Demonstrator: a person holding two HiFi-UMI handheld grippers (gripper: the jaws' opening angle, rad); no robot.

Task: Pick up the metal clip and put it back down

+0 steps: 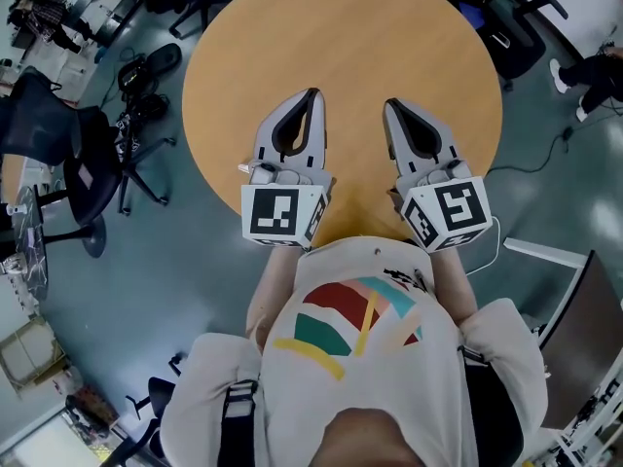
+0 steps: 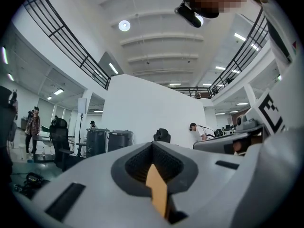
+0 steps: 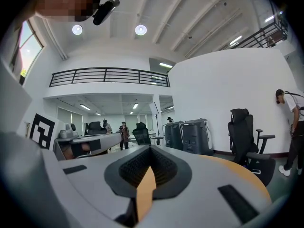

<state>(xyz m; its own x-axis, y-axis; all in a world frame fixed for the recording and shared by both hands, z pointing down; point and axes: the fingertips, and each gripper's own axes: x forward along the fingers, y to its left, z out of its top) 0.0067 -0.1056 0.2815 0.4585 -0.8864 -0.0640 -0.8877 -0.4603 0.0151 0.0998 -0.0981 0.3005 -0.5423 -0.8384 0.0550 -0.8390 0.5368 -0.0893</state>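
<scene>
With jaws closed and empty on our left gripper [image 1: 311, 95] and right gripper [image 1: 389, 105], we see no metal clip ahead of either.

Two grippers are counted, the left gripper [image 1: 311, 95] and the right gripper [image 1: 390, 105]; two marker cubes [image 1: 282, 214] [image 1: 450, 212] are counted, one on each; one round table [image 1: 341, 37] is counted.

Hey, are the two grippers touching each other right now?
Apart. The head view shows a strip of bare table between the left gripper and the right gripper, from tips to marker cubes. Each has its own jaws shut.
</scene>
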